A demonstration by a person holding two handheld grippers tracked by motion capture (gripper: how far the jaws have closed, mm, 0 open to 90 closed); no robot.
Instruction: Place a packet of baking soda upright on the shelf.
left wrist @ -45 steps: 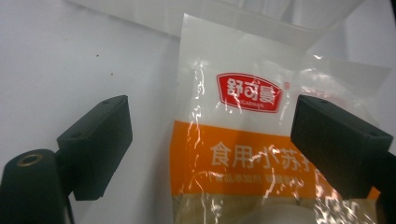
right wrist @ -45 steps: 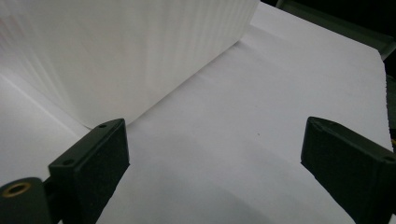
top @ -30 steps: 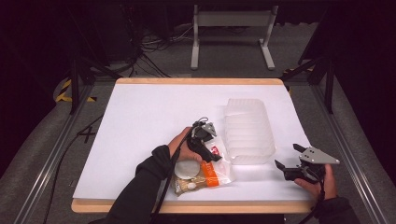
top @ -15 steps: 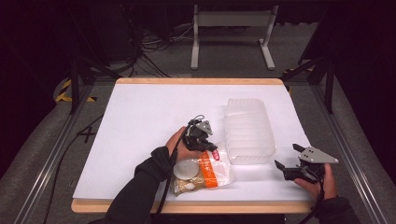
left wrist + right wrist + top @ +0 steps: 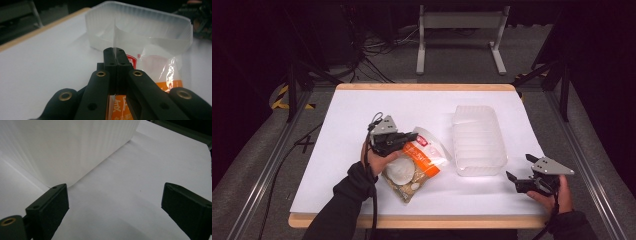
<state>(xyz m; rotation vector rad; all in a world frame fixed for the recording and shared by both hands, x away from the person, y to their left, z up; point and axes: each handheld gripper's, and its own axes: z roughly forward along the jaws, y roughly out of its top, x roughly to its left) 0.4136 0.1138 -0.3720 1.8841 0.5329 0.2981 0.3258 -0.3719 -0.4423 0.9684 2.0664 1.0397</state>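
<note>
A clear snack bag (image 5: 414, 165) with an orange label lies near the middle of the white table. My left gripper (image 5: 413, 136) is shut on the bag's clear top edge, and the bag (image 5: 160, 67) hangs from its closed jaws in the left gripper view. A ribbed translucent plastic tub (image 5: 478, 139) stands to the right of the bag; the same tub (image 5: 140, 27) rises just beyond the left gripper's (image 5: 115, 53) jaws. My right gripper (image 5: 518, 169) rests open near the table's front right corner, beside the tub's (image 5: 67, 147) near wall, nothing between its jaws (image 5: 115, 205).
The white table top (image 5: 342, 135) has a wooden rim (image 5: 422, 221) along its front edge. Cables and a metal stand sit on the dark floor behind the table. Bare white surface lies left of the bag and behind it.
My left gripper has pulled the bag's top edge leftward and a little up, away from the tub. The right gripper has stayed put.
</note>
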